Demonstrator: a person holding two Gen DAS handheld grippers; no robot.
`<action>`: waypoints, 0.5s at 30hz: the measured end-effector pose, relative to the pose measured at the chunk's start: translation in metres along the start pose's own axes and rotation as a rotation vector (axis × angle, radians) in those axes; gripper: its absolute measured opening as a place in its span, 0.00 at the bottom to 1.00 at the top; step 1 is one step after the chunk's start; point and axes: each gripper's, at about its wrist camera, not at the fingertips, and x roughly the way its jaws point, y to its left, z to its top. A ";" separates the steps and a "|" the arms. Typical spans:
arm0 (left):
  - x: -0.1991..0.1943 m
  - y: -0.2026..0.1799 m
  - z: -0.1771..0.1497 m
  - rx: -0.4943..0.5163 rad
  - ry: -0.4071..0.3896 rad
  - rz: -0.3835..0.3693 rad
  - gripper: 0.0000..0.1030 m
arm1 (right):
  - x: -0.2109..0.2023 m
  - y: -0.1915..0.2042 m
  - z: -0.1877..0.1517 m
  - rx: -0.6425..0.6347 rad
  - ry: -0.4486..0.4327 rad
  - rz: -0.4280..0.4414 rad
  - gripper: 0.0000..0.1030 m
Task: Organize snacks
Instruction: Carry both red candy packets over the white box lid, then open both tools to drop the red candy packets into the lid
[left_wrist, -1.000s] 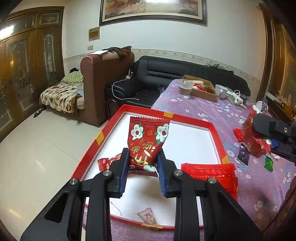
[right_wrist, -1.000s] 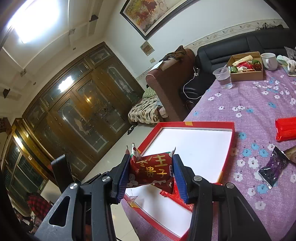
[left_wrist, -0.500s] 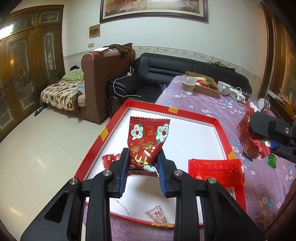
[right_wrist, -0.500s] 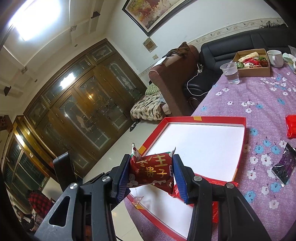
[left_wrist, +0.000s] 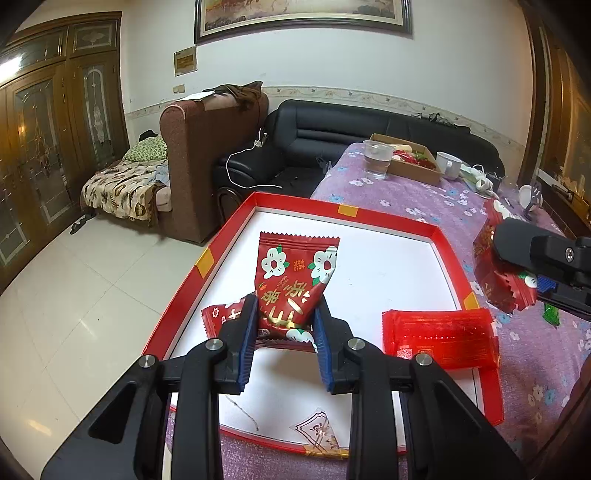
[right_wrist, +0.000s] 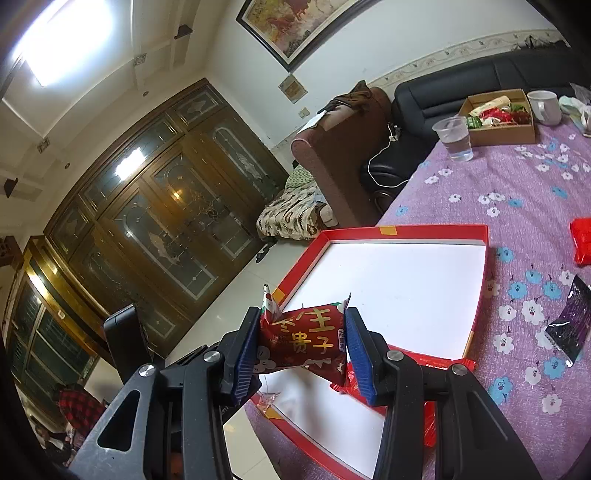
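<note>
1. Purple-clothed counter (left_wrist: 424, 206) carries a red tray (left_wrist: 388, 218).
2. Left tongs (left_wrist: 284, 325) pinch a snack packet (left_wrist: 291, 273) above it; right tongs (right_wrist: 301, 343) clamp another packet (right_wrist: 306, 341).
3. Light, crinkly, probably slippery: grip sealed edges.

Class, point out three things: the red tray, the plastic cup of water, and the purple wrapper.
red tray (left_wrist: 388, 216), left wrist view, far rim.
plastic cup of water (right_wrist: 453, 138), right wrist view, side wall.
purple wrapper (right_wrist: 570, 319), right wrist view, middle.
</note>
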 end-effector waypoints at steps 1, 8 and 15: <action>0.001 0.000 0.000 0.000 0.001 0.001 0.25 | 0.000 0.000 -0.001 0.002 0.000 -0.002 0.44; 0.004 -0.003 0.001 0.004 0.007 0.009 0.25 | 0.003 -0.003 -0.002 0.016 0.006 0.001 0.47; 0.007 -0.004 0.000 0.002 0.012 0.025 0.26 | 0.004 -0.005 0.000 0.027 0.008 0.009 0.49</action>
